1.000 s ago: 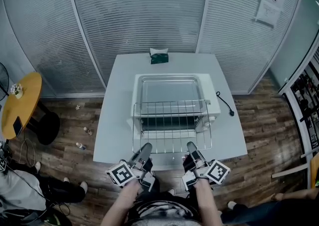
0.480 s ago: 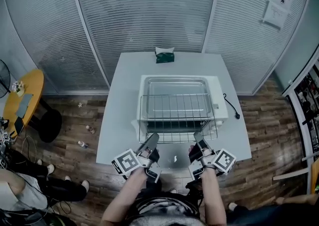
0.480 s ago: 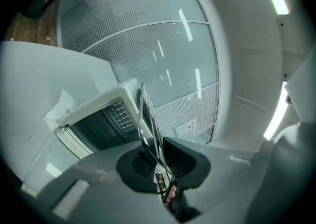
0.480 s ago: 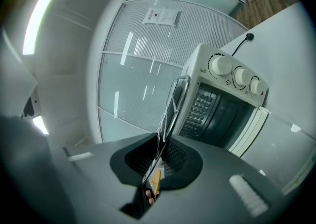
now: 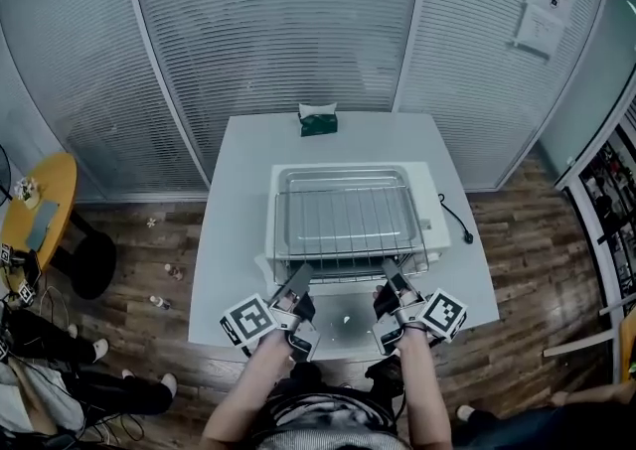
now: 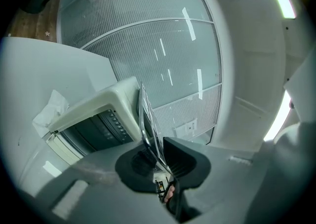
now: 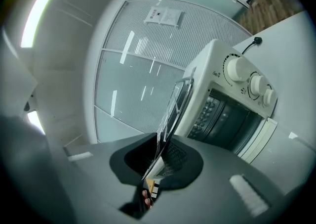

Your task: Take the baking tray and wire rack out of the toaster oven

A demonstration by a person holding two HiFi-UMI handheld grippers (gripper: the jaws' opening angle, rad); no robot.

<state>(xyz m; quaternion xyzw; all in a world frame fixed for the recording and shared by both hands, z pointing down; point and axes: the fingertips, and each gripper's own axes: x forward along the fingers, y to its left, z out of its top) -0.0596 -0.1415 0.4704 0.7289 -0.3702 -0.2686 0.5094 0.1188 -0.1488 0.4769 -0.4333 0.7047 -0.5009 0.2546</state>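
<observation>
Head view: the left gripper [image 5: 300, 287] and the right gripper [image 5: 394, 277] each clamp the near edge of the wire rack [image 5: 348, 225], held level over the baking tray [image 5: 343, 178] atop the toaster oven [image 5: 435, 215] on the white table [image 5: 234, 210]; left gripper view: jaws pinch the rack's rim wire, the oven beyond; right gripper view: jaws closed on that rim, beside the oven's knobs [image 7: 237, 72].

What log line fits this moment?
left gripper: shut on wire rack | right gripper: shut on wire rack | wire rack: over tray atop toaster oven
</observation>
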